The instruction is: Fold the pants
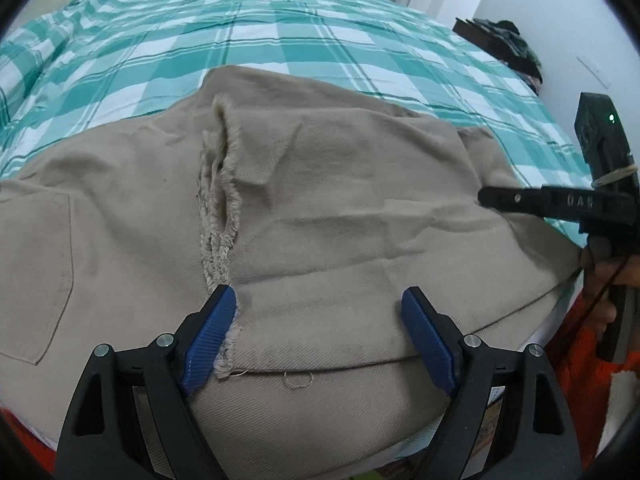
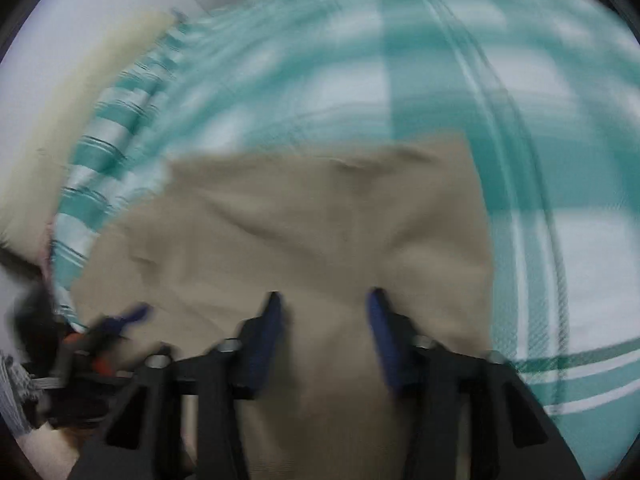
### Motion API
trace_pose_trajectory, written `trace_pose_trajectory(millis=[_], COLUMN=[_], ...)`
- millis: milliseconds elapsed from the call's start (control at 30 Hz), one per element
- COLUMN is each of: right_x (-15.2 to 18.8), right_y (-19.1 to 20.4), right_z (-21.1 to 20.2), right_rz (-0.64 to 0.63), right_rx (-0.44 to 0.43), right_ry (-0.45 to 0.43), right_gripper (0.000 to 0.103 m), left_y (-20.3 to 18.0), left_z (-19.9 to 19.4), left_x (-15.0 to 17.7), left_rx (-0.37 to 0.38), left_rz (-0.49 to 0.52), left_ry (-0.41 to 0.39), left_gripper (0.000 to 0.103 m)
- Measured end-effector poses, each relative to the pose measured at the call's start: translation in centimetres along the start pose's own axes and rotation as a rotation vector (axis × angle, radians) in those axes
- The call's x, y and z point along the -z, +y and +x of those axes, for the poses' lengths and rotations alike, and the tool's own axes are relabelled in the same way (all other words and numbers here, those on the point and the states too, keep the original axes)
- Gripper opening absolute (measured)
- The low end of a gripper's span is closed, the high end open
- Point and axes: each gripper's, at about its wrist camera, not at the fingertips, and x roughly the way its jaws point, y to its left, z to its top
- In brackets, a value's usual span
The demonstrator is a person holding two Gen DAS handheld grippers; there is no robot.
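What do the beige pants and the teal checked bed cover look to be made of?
Beige pants: likely cotton twill, matte; diagonal weave ribs and a frayed, thready edge show. Teal checked bed cover: thin woven fabric, probably cotton, matte, with soft wrinkles; exact fibre unclear.

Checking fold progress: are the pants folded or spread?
Partly folded: the beige pants lie doubled over themselves, layered edges showing near the open left gripper.

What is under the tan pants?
The pants lie on a green and white checked bedcover, which shows all around their far side. Near the front edge, a lower layer of the same tan cloth shows beneath. Anything else under them is covered.
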Motion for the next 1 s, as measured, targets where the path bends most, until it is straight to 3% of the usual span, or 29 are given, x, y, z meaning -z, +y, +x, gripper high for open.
trace_pose_trajectory(millis=[200,333,400,467,567,633,733,833,933,1000], right_x=[-0.7,-0.2,1.4,3.1,4.7,4.5,4.2,4.6,4.8,5.1], right_y=[0.9,2.2,1.2,-0.4,-2.3,-2.7,-2.1,-1.8,-2.1,-2.1], right_z=[-3.2,-6.3,-5.8,-4.2,-4.4,-4.5,-4.4,-4.5,-4.7,-5.0], right_rz=[0.047,0.003,0.027,0.049,0.125,0.16,0.128,0.105,0.105,0.092], right_rx=[0.022,-0.037,-0.042,-0.029,-0.123,-0.138,-0.122,-0.117,-0.12,-0.111], right_ry=[-0.069,-0.139,-0.122,-0.079,-0.161,-0.161,-0.161,-0.176,-0.179,-0.185], right_gripper=[0.032,0.034,0.044,0.041,0.038,0.038,0.039,0.039,0.039,0.039], left_y=[0.0,0.4,1.9,5.0,9.4,11.3,11.3,9.4,8.0,7.4], left_z=[0.1,-0.6,-2.0,-4.2,-5.1,-4.6,-3.3,-1.6,-1.2,-1.1], left_x=[0.0,-0.3,-0.7,-1.0,-1.0,-0.6,-0.4,-0.5,-0.6,-0.7], left_rx=[0.009,0.04,0.108,0.167,0.249,0.336,0.409,0.35,0.26,0.241], left_rz=[-0.009,-0.036,-0.095,-0.201,-0.354,-0.441,-0.47,-0.399,-0.336,-0.333], left_ry=[-0.003,0.013,0.004,-0.055,-0.087,-0.072,-0.023,0.052,0.075,0.071], left_gripper=[0.087,0.087,0.088,0.092,0.093,0.089,0.067,0.05,0.049,0.057])
